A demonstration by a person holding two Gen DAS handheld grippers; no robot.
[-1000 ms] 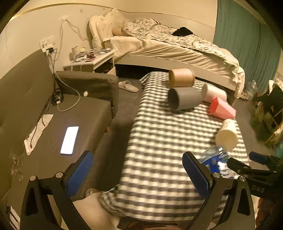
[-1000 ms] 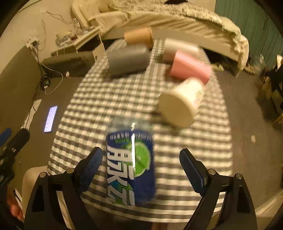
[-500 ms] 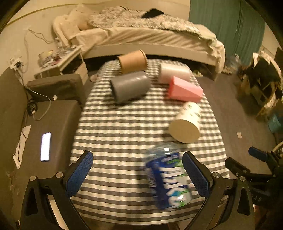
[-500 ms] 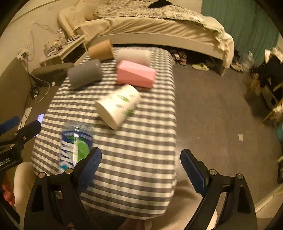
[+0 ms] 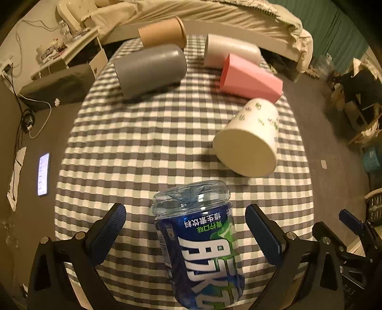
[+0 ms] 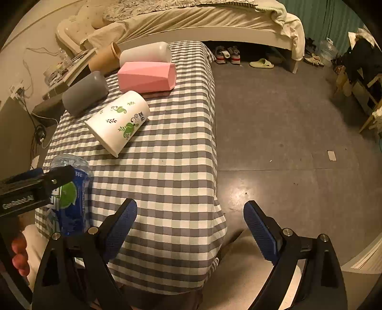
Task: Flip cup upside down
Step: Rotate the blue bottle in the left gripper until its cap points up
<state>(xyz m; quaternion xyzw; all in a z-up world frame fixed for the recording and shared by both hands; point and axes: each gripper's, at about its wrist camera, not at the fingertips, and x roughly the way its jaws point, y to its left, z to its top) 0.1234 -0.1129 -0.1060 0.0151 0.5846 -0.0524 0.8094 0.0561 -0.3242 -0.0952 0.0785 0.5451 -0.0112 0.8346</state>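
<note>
Several cups lie on their sides on a checked tablecloth [image 5: 133,143]: a blue-labelled clear plastic cup [image 5: 200,243] nearest me, a white cup with green leaf prints [image 5: 248,140], a pink faceted cup [image 5: 250,76], a grey cup [image 5: 150,69], a brown cup [image 5: 162,33] and a plain white cup [image 5: 229,51]. My left gripper [image 5: 188,231] is open, its fingers on either side of the blue cup without touching it. My right gripper [image 6: 191,226] is open and empty over the table's right front edge; the blue cup [image 6: 69,200] lies to its left.
A bed [image 5: 214,12] stands beyond the table. A dark sofa with a lit phone [image 5: 43,174] is on the left. Bare floor [image 6: 286,143] lies to the right, with shoes [image 6: 226,54] by the bed and clutter at far right.
My left gripper swung right from the sofa to straddle the blue cup. My right gripper swung right, off the blue cup toward the table's right edge.
</note>
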